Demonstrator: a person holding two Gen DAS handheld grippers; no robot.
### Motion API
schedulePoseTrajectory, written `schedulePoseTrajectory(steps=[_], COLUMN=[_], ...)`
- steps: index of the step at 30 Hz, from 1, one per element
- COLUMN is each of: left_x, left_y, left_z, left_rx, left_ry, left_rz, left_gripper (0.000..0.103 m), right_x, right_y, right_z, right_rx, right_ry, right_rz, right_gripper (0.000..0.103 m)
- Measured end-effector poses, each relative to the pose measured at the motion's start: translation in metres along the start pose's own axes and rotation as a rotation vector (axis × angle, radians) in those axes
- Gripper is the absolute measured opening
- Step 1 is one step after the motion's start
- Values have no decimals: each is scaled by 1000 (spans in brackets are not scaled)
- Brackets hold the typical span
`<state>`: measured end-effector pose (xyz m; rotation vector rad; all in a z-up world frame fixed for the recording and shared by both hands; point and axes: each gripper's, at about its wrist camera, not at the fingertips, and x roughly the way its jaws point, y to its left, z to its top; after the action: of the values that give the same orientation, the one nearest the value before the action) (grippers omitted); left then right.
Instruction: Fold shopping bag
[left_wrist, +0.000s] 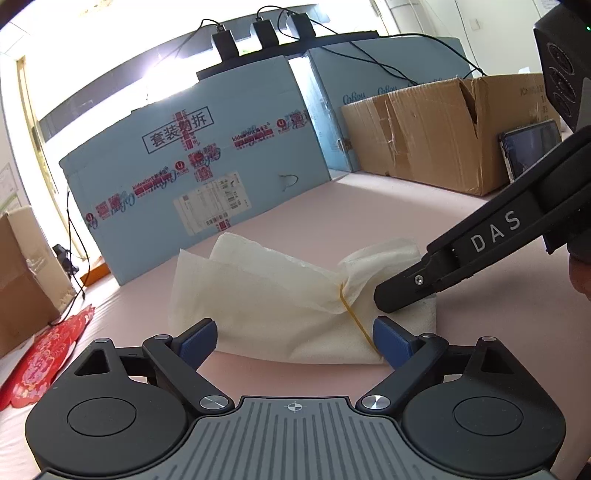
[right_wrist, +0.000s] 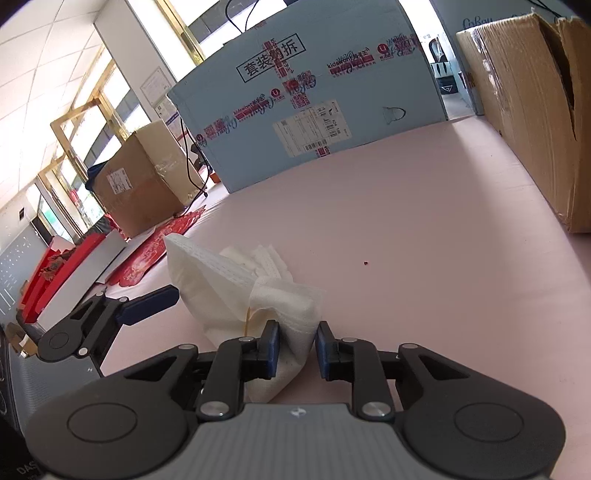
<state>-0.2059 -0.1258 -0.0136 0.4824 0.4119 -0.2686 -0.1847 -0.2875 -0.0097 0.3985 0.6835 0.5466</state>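
Note:
A folded white shopping bag lies on the pink table, with a yellow rubber band round it near its right end. My left gripper stands wide open just in front of the bag; its blue pads flank the near edge without pressing on it. From the right, my right gripper reaches onto the bag's banded end. In the right wrist view, that gripper is shut on a bunched fold of the bag, beside the rubber band. One blue finger of the left gripper shows at the left.
A large blue carton stands close behind the bag, and a brown carton with a dark screen leaning on it stands at the back right. Red paper cut-outs lie at the left edge, near another brown box.

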Motion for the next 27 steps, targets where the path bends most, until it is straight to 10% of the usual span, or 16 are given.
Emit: schedulePoseTrajectory(steps=[13,20,27], left_x=[10,-23,1], left_y=[8,10,-18], left_z=[-3,16,9], left_rx=[228,9,201], left_ry=[52,-60,12], left_rz=[332,4,132], left_gripper=[93,94,99], right_x=[-6,-6,-7], right_y=[1,-18,-15], right_z=[-13,-10,-16], right_rx=[44,217,212], right_ry=[-29,11,17], right_rz=[-22,77,71], right_gripper=[18,15,12])
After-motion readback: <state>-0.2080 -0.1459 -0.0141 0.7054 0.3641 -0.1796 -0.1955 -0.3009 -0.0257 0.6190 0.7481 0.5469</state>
